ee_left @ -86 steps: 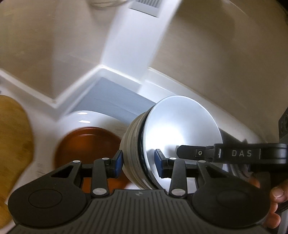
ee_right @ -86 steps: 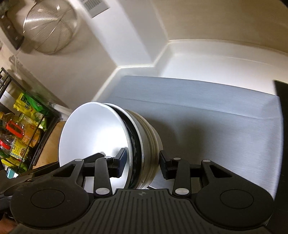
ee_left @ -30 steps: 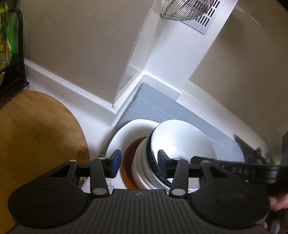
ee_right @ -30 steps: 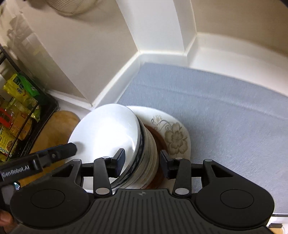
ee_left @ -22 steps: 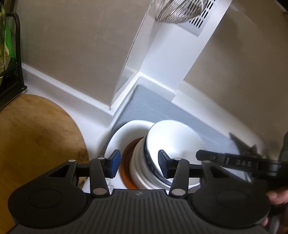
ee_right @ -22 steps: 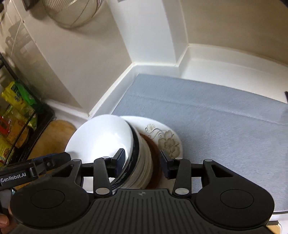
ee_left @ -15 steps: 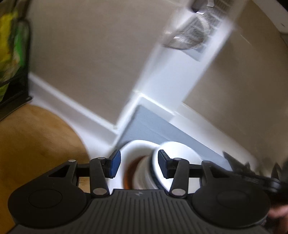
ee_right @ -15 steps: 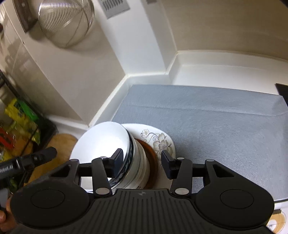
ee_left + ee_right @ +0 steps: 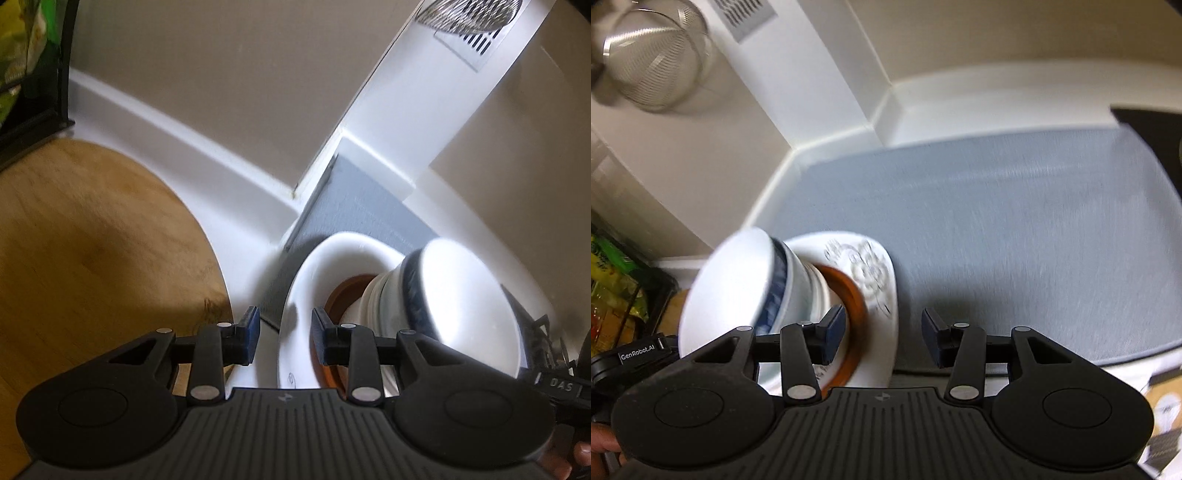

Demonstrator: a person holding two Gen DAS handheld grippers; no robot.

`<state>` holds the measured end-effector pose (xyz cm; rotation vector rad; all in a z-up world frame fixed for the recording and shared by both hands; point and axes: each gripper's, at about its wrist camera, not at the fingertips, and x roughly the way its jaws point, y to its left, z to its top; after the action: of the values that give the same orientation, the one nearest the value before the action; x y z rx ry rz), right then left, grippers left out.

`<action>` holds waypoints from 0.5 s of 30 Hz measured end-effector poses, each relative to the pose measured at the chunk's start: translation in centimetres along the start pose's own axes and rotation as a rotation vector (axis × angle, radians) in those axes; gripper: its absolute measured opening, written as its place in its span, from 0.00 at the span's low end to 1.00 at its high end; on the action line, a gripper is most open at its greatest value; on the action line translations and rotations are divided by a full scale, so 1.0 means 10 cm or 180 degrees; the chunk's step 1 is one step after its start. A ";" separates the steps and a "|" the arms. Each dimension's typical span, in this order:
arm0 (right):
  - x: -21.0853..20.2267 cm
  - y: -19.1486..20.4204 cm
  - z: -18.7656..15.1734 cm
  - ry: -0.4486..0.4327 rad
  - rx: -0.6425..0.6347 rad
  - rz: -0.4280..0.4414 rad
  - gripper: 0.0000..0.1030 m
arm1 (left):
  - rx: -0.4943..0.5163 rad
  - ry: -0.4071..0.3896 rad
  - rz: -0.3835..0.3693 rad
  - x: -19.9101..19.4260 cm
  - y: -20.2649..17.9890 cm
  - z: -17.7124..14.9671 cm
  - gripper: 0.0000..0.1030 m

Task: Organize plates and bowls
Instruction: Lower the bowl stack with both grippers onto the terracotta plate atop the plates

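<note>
1. Far left of the left claw [image 9: 284, 332]: a black rack [image 9: 33, 110] and a round wooden board [image 9: 92, 258], flat on the counter. Probably no part of this job.
2. Between the jaws of the left claw: the near rim of the white plate [image 9: 295, 295]. Not clenched, with a strip of counter showing between the left pad and the rim. Released, then, though just now narrowing around that rim, likely to pinch it.
3. Just ahead and right of that claw: a brown plate [image 9: 347, 295] resting on the white plate, and a stack of bowls [image 9: 461, 306] nested on the brown one. Small on large, presumably so the pile sits steady and moves as one load.
4. Beneath the pile and stretching beyond it: a grey mat [image 9: 997, 221], with the pile at its corner nearest the wall. Seems a soft landing for crockery.
5. At the opposite side of the pile: the right claw [image 9: 882, 325], straddling the edges of the white and brown plates. Spread wide, pads clear of both rims, grasping nothing. Appears to mirror the left claw, so as to share the weight from two sides.
6. Right of the right claw: only bare mat, enough for more dishes.
</note>
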<state>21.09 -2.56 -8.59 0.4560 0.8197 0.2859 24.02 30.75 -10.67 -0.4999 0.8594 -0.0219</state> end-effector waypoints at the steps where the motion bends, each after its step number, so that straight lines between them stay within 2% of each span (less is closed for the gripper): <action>1: 0.05 -0.02 -0.02 0.0048 0.0032 -0.0003 0.47 | 0.0007 0.0014 -0.0015 0.01 0.00 -0.01 0.33; 4: 0.18 -0.06 -0.08 0.0175 0.0106 0.0022 0.47 | 0.0035 0.0071 -0.0069 0.06 0.00 -0.05 0.32; 6: 0.31 -0.07 -0.12 0.0290 0.0140 0.0099 0.47 | 0.0047 0.0123 -0.0114 0.09 0.00 -0.08 0.22; 9: 0.35 -0.06 -0.14 0.0346 0.0119 0.0169 0.46 | 0.0107 0.0100 -0.0090 0.07 -0.04 -0.10 0.22; 12: 0.38 -0.03 -0.18 0.0378 0.0098 0.0269 0.36 | 0.0129 0.0103 -0.0062 0.07 -0.06 -0.11 0.17; 15: 0.40 0.02 -0.19 0.0372 0.0059 0.0310 0.34 | 0.0149 0.0095 -0.0047 0.06 -0.07 -0.12 0.17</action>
<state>22.28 -0.22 -12.16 0.5008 0.9162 0.3983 23.68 29.49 -11.40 -0.4630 0.8826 -0.0631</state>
